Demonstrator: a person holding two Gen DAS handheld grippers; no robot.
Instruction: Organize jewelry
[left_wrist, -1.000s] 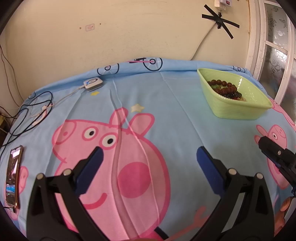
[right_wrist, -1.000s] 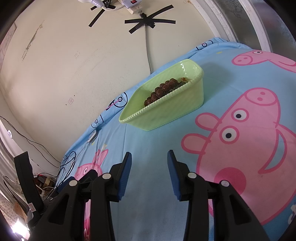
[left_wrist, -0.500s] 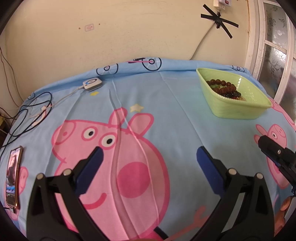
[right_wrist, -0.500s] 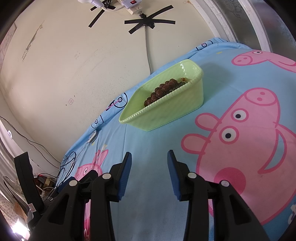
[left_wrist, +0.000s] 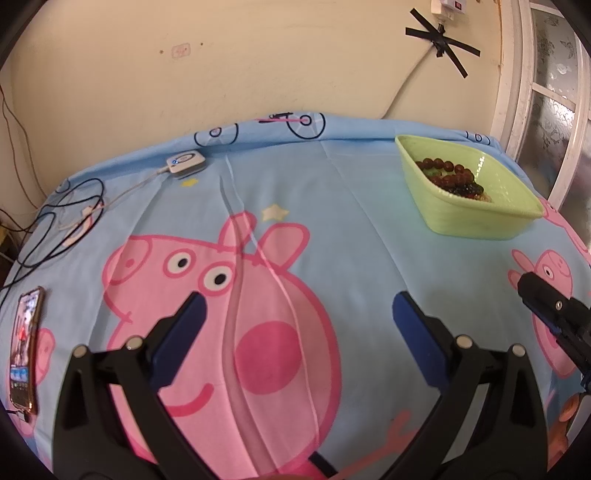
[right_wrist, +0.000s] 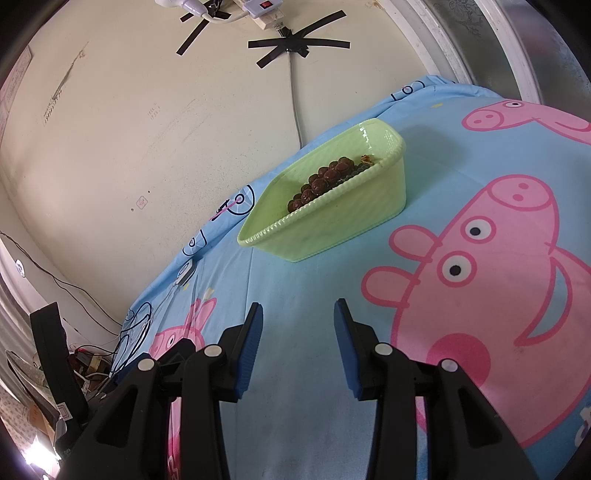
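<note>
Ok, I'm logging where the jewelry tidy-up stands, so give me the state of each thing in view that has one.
left gripper: open, nothing between its jaws.
right gripper: open, nothing between its jaws.
green basket: upright on the bedsheet, holding jewelry.
brown bead bracelets: heaped inside the basket.
phone: lying flat, screen lit.
small white device: blue light on, cable attached.
power strip switch: cannot tell.

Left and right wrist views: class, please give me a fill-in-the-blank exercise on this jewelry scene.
1. The dark brown bead bracelets lie inside a light ____ plastic basket.
2. The left gripper and the right gripper both hold ____.
3. The smartphone lies on the blue cartoon-pig ____.

Missing words: green; nothing; sheet
</note>
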